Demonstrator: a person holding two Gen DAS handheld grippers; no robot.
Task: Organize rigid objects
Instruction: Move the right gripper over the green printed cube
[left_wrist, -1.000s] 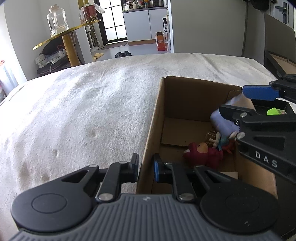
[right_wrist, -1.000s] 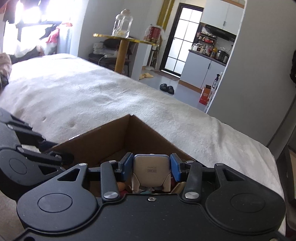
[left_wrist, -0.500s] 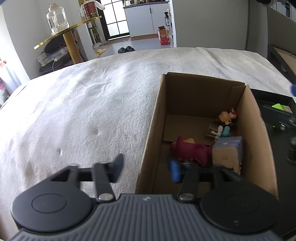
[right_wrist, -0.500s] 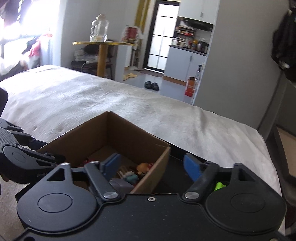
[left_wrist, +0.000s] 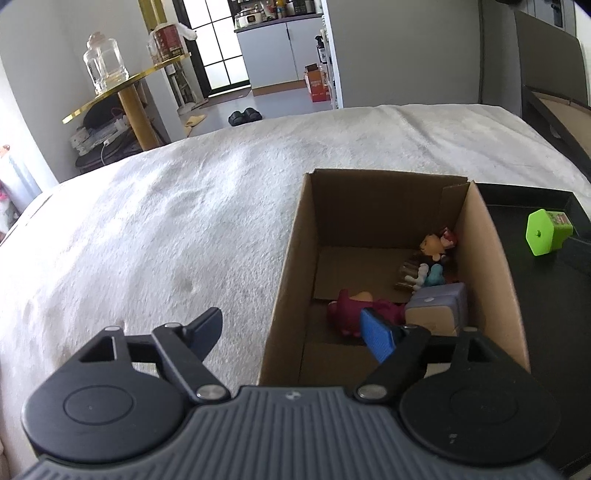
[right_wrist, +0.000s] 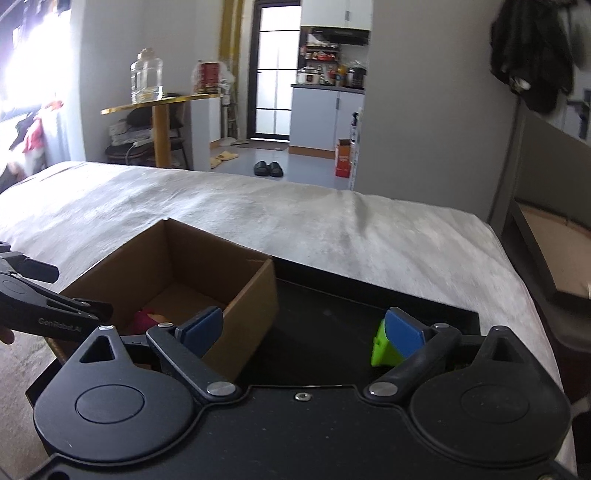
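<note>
An open cardboard box (left_wrist: 291, 266) (right_wrist: 255, 291) sits on the white bed cover. Inside lie a maroon toy figure (left_wrist: 347, 310), a grey-lilac block (left_wrist: 436, 306) and a small cartoon figure (left_wrist: 430, 258). My left gripper (left_wrist: 295, 332) is open and empty, straddling the box's near left wall. My right gripper (right_wrist: 303, 332) is open and empty above a black tray (right_wrist: 332, 314) (left_wrist: 535, 288), with a green hexagonal toy (right_wrist: 384, 350) (left_wrist: 546, 232) just behind its right finger.
The white bed cover (left_wrist: 166, 229) spreads left and behind the box. A gold round side table (left_wrist: 122, 99) with a glass jar (left_wrist: 103, 62) stands beyond the bed. A dark headboard (right_wrist: 550, 184) lies at the right. The left gripper's body (right_wrist: 37, 314) shows at the right wrist view's left edge.
My right gripper let go of the grey-lilac block into the box, opened, and pulled back right over the black tray. My left gripper opened from nearly shut on the box wall.
</note>
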